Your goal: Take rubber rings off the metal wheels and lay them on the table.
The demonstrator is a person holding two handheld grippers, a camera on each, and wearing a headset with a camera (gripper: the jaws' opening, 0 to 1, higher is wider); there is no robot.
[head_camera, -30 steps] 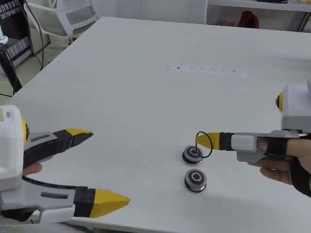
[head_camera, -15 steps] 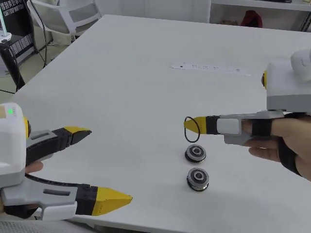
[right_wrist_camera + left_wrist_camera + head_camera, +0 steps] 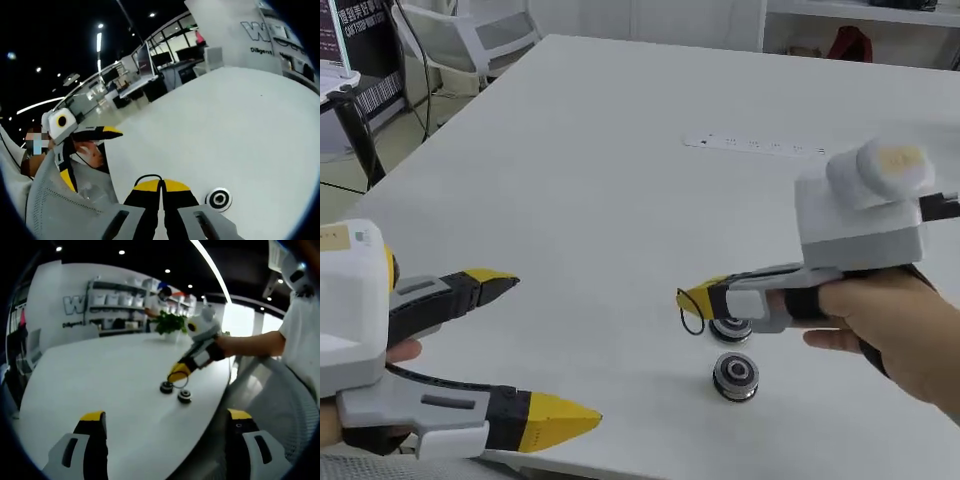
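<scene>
Head view: right gripper (image 3: 695, 298) is clenched on a thin black rubber ring (image 3: 691, 318). The loop dangles off the yellow tips just above the table (image 3: 620, 150), beside the two metal wheels. The far wheel (image 3: 732, 329) is partly behind the jaws, the near wheel (image 3: 735, 373) unobstructed. The left gripper (image 3: 546, 352) is released, jaws wide, well apart from the work, holding nothing.

Left gripper view: own jaws spread. The ring hangs from the right gripper's tips near both wheels.

Right gripper view: jaws pressed together, ring arcing over the tips, near wheel (image 3: 219, 198) just beside.

Handling call: the ring looks light, floppy and stretchy. Pinch the cord itself; it may cling on release. The wheels look heavy and rigid. Can't tell if either carries a ring.
</scene>
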